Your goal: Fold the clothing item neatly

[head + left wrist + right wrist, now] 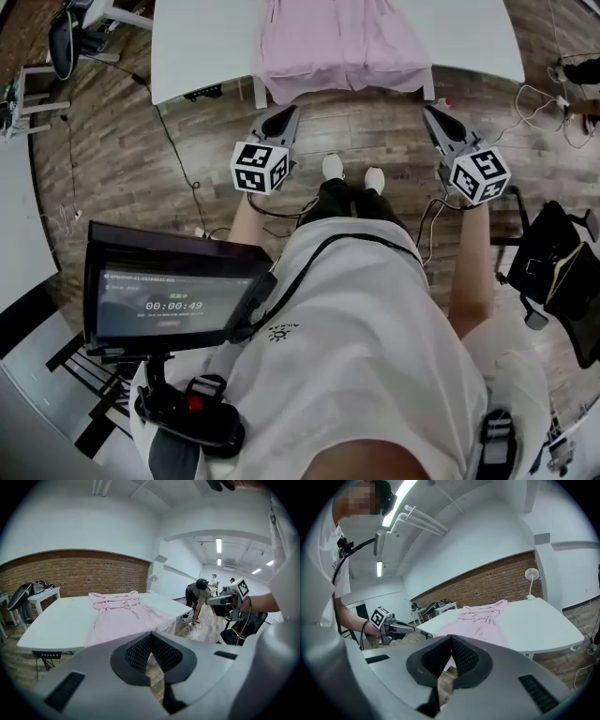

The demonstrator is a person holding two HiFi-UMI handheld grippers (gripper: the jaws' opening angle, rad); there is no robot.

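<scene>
A pink garment [339, 42] lies spread on the white table [202, 42], its hem hanging over the near edge. It shows as well in the left gripper view [123, 616] and the right gripper view [480, 620]. My left gripper [284, 117] hovers over the wooden floor just short of the table edge, left of the hem, its jaws shut and empty. My right gripper [434, 115] is held at the same distance from the table, right of the hem, also shut with nothing in it. Neither touches the cloth.
A screen on a stand [169, 300] sits at my lower left. A black chair [558, 267] stands to the right, cables [178, 150] trail on the floor. Other people [199, 597] stand beyond the table. A second table with bags [33, 592] is far left.
</scene>
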